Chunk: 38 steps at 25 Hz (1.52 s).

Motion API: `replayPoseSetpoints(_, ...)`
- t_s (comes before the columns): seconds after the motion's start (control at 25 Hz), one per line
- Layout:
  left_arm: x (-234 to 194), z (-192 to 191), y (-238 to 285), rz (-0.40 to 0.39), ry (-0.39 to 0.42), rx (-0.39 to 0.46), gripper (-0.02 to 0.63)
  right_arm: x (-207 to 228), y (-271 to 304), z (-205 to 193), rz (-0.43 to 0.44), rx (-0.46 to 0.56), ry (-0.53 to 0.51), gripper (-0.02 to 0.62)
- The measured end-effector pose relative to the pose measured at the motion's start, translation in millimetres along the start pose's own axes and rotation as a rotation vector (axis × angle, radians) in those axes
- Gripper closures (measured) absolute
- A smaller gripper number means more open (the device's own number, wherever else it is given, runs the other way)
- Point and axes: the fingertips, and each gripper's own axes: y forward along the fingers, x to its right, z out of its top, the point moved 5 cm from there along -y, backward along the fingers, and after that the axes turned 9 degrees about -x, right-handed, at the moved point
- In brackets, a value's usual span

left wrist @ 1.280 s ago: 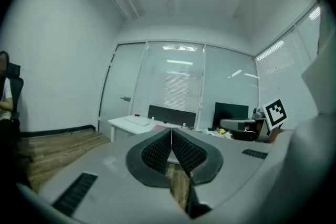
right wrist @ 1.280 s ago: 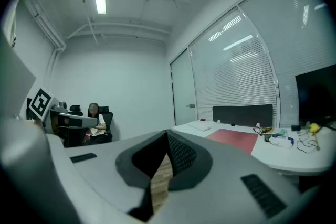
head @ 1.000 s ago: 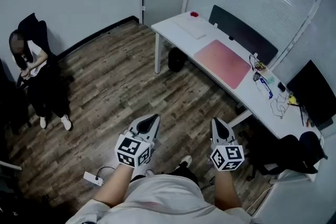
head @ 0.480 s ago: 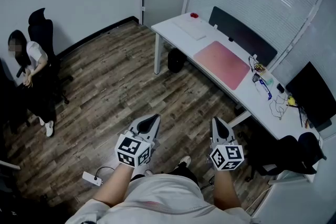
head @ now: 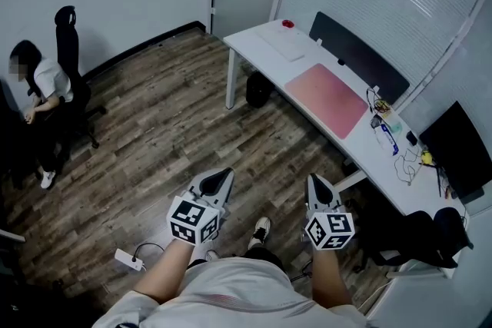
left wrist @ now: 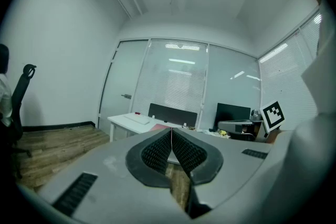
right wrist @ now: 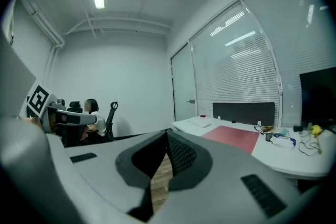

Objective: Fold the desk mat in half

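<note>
A pink desk mat point(head: 328, 95) lies flat on the white desk point(head: 254, 44) at the upper right of the head view; it also shows in the right gripper view as a red sheet, the mat point(right wrist: 232, 135). My left gripper point(head: 223, 177) and right gripper point(head: 316, 184) hang over the wooden floor, well short of the desk. Both are shut with nothing between the jaws. From the left gripper view the desk point(left wrist: 130, 121) is far ahead, and only a sliver of the mat shows.
A white keyboard point(head: 280, 41) and a red object point(head: 287, 24) lie at the desk's far end. Cables and small items point(head: 388, 125) and a monitor point(head: 453, 150) sit at the near end. A person point(head: 38, 92) sits on a chair at the left. A power strip point(head: 127, 260) lies on the floor.
The view has shifted slightly. The seated person at the left has rolled and turned in the chair. Both grippers stay shut in much the same place.
</note>
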Motion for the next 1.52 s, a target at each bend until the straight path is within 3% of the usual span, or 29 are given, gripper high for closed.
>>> replayPoseSetpoints(0.36, -23.3, 22.8, 59.0, 0.048, -0.014, -0.022, 0.591, 44.1, 64.1, 26.4, 0.041, -0.004, -0.001, 0.543)
replayPoseSetpoints(0.72, -12.1, 72.3, 173.7, 0.043, 0.032, 0.000, 0.591, 152.0, 113.8, 60.1, 0.034, 0.012, 0.022, 0.543)
replayPoseSetpoints(0.96, 7.4, 81.0, 233.3, 0.060, 0.046, -0.016, 0.591, 216.6, 134.4, 55.7, 0.049, 0.000, 0.045, 0.543)
replayPoseSetpoints(1.28, -2.1, 94.4, 279.4, 0.054, 0.068, -0.038, 0.591, 239.1, 172.3, 59.7, 0.071, 0.001, 0.063, 0.543)
replayPoseSetpoints(1.52, -34.8, 97.8, 327.1, 0.018, 0.044, -0.043, 0.591, 257.9, 201.1, 63.4, 0.018, -0.039, 0.058, 0.543)
